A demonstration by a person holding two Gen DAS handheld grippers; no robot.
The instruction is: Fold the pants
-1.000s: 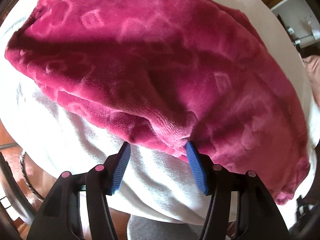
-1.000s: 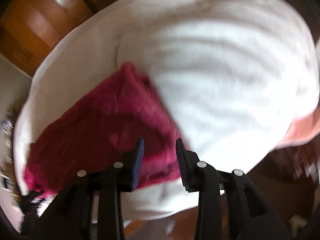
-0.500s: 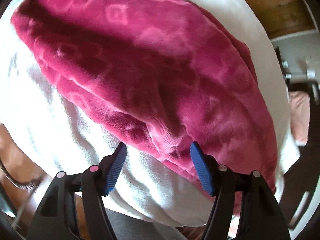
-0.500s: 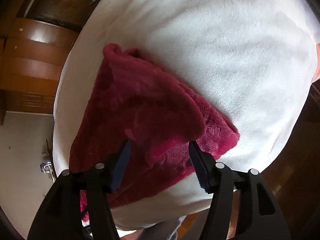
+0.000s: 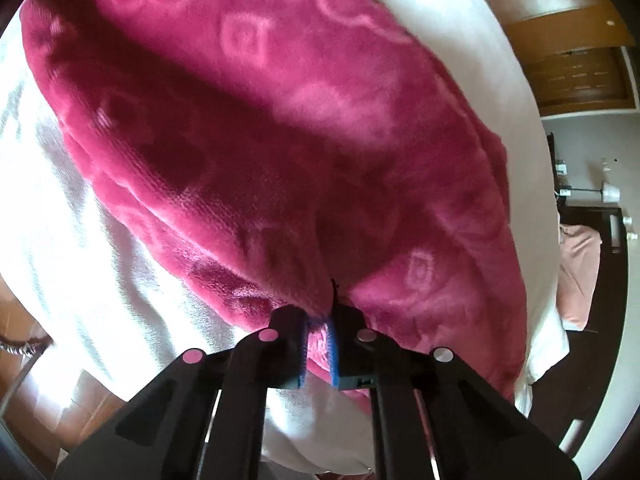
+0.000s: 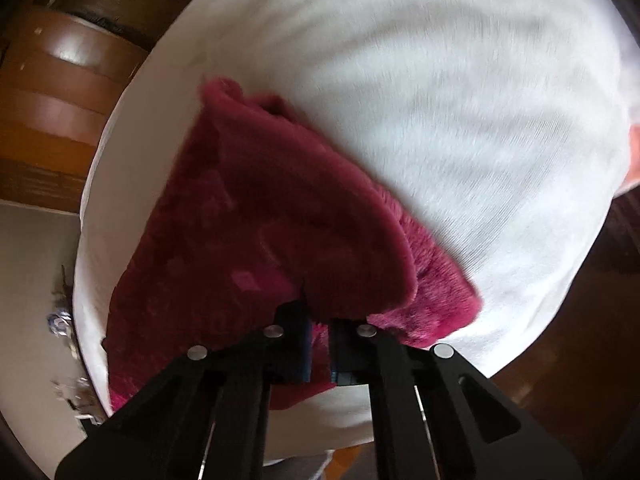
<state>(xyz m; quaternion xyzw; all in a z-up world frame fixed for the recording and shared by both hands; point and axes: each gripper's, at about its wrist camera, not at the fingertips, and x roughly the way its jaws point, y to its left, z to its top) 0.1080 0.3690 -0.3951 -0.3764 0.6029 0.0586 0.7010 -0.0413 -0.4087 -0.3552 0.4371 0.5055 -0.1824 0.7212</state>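
Crimson fleece pants with a lighter embossed pattern lie spread over a white blanket. My left gripper is shut on the near edge of the pants, and a bunch of fleece is pinched between its blue pads. The right wrist view shows a narrower end of the same pants, folded over on itself. My right gripper is shut on the near edge there, fabric squeezed between its pads. Both grippers point steeply down at the bed.
The white blanket covers the bed on all sides of the pants. Wooden furniture and floor show at the left of the right wrist view. A pink cloth and a dark nightstand sit at the right of the left wrist view.
Both grippers stood open over the pants' edge earlier and have now shut on the fleece. Each moved in closer to the fabric and rolled a little.
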